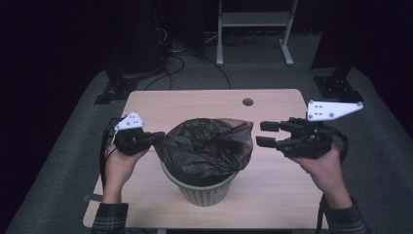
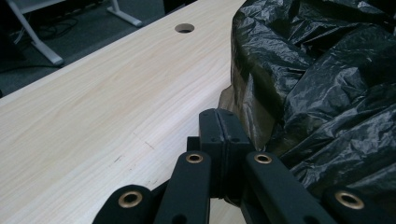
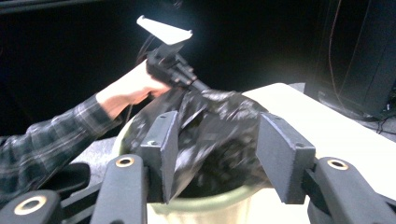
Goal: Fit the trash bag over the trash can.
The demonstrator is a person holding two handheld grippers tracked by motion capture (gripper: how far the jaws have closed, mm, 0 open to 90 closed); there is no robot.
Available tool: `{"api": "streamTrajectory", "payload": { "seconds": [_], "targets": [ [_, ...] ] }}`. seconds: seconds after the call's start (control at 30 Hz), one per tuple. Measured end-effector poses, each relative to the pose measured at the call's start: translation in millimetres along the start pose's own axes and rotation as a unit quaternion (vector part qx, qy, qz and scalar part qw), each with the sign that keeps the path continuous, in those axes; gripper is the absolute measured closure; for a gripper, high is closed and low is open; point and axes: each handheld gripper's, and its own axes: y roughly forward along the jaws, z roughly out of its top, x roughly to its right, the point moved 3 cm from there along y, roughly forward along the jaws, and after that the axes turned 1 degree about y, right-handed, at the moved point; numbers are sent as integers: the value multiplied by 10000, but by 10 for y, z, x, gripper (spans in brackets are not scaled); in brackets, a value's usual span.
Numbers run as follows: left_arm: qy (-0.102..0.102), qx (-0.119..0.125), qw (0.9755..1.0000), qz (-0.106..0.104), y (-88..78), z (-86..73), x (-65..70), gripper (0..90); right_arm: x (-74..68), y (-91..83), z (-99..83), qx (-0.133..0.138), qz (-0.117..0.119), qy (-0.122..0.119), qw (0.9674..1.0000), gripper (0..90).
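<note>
A black plastic bag [image 1: 209,146] lines a pale green bin [image 1: 204,192] in the middle of the wooden table [image 1: 272,185]. My left gripper [image 1: 159,136] is at the bag's left edge, jaws pressed together on the bag's rim. In the left gripper view those jaws [image 2: 218,116] meet right beside the crumpled bag [image 2: 327,70]. My right gripper [image 1: 260,133] hovers just off the bag's right edge with its jaws apart and nothing pinched. The right gripper view is blurred: between its open jaws [image 3: 224,149] lie the bag [image 3: 219,112] and the bin rim [image 3: 210,205], with the left gripper [image 3: 198,86] beyond.
A round cable hole [image 1: 247,102] sits near the table's far edge. Behind the table stand a white frame [image 1: 253,19] and dark stands on the floor at left [image 1: 114,83] and right [image 1: 341,83]. Bare wood lies all around the bin.
</note>
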Motion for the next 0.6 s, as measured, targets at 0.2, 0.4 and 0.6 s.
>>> {"api": "streamTrajectory", "payload": {
  "seconds": [0.2, 0.4, 0.6],
  "targets": [
    [-3, 9, 10000, -12, 1, 4, 1, 899, 178, 324, -26, -488, -164, 196, 9985, 498],
    [0, 38, 10000, -6, -29, 4, 3, 898, 246, 461, -118, -631, -156, 181, 9977, 900],
    [-36, 71, 9999, 86, -134, -33, -31, 899, 45, 347, -269, -797, -32, -15, 9968, 900]
  ]
}}
